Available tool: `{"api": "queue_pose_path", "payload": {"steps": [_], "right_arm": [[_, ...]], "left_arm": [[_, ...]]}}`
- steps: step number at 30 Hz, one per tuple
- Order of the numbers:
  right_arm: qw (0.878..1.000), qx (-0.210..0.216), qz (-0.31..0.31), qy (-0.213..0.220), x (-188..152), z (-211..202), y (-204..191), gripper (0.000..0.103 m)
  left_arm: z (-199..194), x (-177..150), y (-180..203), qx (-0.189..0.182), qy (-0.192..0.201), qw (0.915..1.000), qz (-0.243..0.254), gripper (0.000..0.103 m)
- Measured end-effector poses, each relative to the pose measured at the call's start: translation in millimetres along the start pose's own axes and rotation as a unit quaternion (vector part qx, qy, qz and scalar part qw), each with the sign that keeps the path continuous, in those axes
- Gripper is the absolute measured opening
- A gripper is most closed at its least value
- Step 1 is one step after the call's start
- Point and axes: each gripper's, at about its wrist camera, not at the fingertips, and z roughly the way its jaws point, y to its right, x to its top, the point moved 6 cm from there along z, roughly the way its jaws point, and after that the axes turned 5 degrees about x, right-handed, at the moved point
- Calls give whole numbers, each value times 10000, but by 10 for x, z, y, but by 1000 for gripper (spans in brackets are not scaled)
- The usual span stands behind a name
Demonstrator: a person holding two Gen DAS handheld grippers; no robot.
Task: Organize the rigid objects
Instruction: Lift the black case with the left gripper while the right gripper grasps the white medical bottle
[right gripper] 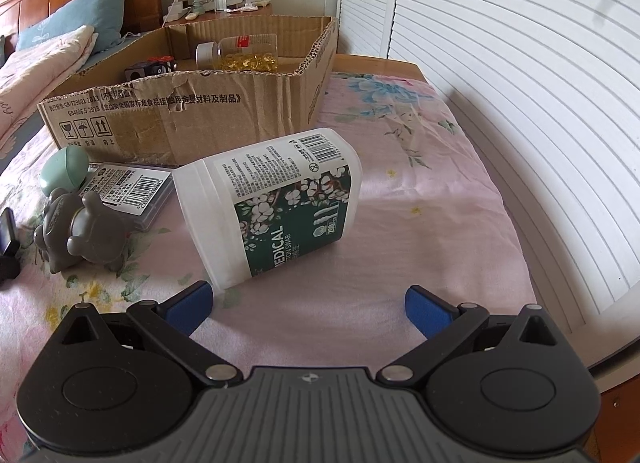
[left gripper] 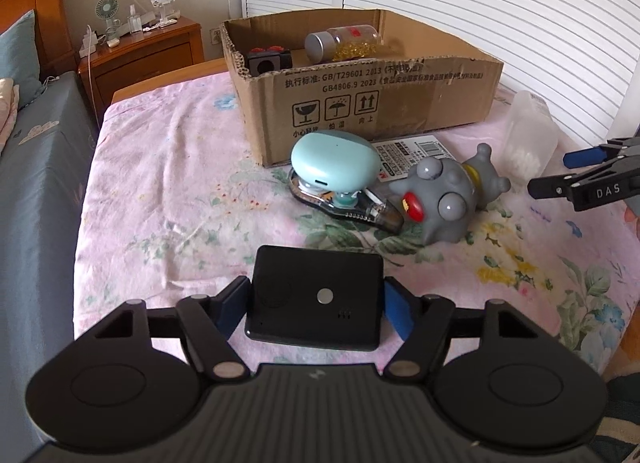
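The left hand-held gripper (left gripper: 316, 303) is closed on a flat black device (left gripper: 316, 295), its blue pads (left gripper: 398, 311) pressed against the two short sides, and holds it low over the flowered bedsheet (left gripper: 160, 183) in front of the cardboard box (left gripper: 360, 103). The device looks like a stiff, light slab of smooth plastic; the glossy shell could slide between the pads, so the hold across its narrower width, near the middle, seems the sound one and probably needs no more than firm pressure. It is a rounded rectangle with a small silver disc and a few tiny holes on its top face, and no visible labelling. Just beyond it lie a pale blue oval case (left gripper: 334, 163) resting on a clear-bodied gadget (left gripper: 352, 211), a grey bug-eyed rubber toy (left gripper: 440, 199) and a flat labelled packet (left gripper: 416, 151) against the box wall. Inside the box are a bottle of yellow capsules (left gripper: 344, 43) and a black cube with red buttons (left gripper: 268, 59). The right hand-held gripper (right gripper: 310, 307) stands wide and empty, its tips just short of a translucent cotton swab tub (right gripper: 276, 203) lying on its side. That tub is likely light but broad and slick, best taken across its body.
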Motion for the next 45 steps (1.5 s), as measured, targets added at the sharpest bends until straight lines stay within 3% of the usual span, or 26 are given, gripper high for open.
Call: {"api": "queue_pose_path", "payload": {"steps": [5,15,21,45], "right_arm": [[9992,247,-288,-93,44,15,-64,103],[9937,579,-885,369,293,-2,-90,103],[9903,551,-1207,416,336,16,-178,91],[9877,679,-1407,21,321,-193,-234,88]], "left_arm": [[-24,-24,-18,23,13,10000,-38,70],[2,8,-26,55,24,10000,-55,71],[11,22,-27,52,-9,10000,-26,71],[-196,124,9,-108,-105,9997,204,70]]}}
